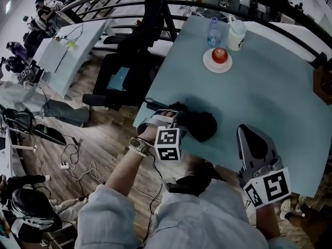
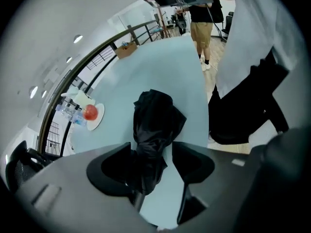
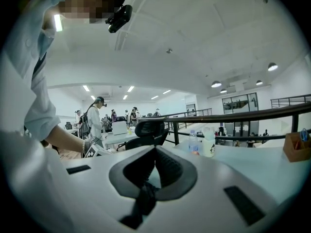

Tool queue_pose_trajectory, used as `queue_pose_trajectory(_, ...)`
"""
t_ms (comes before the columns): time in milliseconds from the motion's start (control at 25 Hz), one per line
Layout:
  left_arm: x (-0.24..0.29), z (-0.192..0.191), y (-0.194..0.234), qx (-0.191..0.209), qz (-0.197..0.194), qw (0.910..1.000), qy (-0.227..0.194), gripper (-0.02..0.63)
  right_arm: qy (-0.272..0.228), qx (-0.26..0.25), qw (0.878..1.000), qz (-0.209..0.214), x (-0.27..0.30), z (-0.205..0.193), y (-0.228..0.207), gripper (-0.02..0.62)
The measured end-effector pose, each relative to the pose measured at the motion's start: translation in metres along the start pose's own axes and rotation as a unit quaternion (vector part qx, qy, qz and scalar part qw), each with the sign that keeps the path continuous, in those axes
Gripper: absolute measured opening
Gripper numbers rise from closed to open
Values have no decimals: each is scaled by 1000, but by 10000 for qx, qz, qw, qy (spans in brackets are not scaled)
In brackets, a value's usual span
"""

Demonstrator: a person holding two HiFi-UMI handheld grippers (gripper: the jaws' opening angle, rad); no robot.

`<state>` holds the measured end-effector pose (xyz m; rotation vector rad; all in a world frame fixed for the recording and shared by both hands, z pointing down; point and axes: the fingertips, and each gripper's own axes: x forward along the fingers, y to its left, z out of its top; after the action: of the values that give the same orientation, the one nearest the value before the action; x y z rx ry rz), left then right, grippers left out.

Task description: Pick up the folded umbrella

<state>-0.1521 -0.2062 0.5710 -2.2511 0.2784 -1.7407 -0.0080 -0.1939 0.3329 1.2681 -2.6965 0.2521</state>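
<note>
left claw tipped steeply down w/ jaws astride umbrella; right claw approx level.

A: What does the folded umbrella look made of?
B: Black cloth, matt and crumpled. The table under it is smooth and matt.
A: And the left hand-held gripper?
B: A matt grey shell, like plastic, with darker matt pads.
A: The rest?
B: The floor is wood planks with a dull sheen. The plate is white and glossy, the bottle clear plastic, the person's sleeve pale cloth.
</note>
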Motion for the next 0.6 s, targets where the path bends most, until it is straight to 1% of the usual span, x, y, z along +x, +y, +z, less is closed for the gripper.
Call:
queue_pose_trajectory(80,12,-1,-2,196,-86,9996,184,247,54,12,10000,53,0,-3,-4,0)
queue_pose_trajectory(160,22,-3,1,299,-132,9989,334,250,61,12,9999,141,2,-4,-6,0)
queue_pose_trajectory(280,34,-5,4,332,-262,9979,500,270,60,28,9996,274,6,-4,-10,0)
queue_pose_trajectory(400,47,-7,1,357,-526,9961,617,295,86,56,9993,363,10,-7,-17,0)
queue_pose_trajectory(520,58,-11,-2,513,-694,9933,772,299,105,87,9991,413,13,-10,-26,0)
queue_pose_trajectory(600,64,-12,-3,518,-799,9921,820,299,131,110,9989,435,14,-13,-31,0)
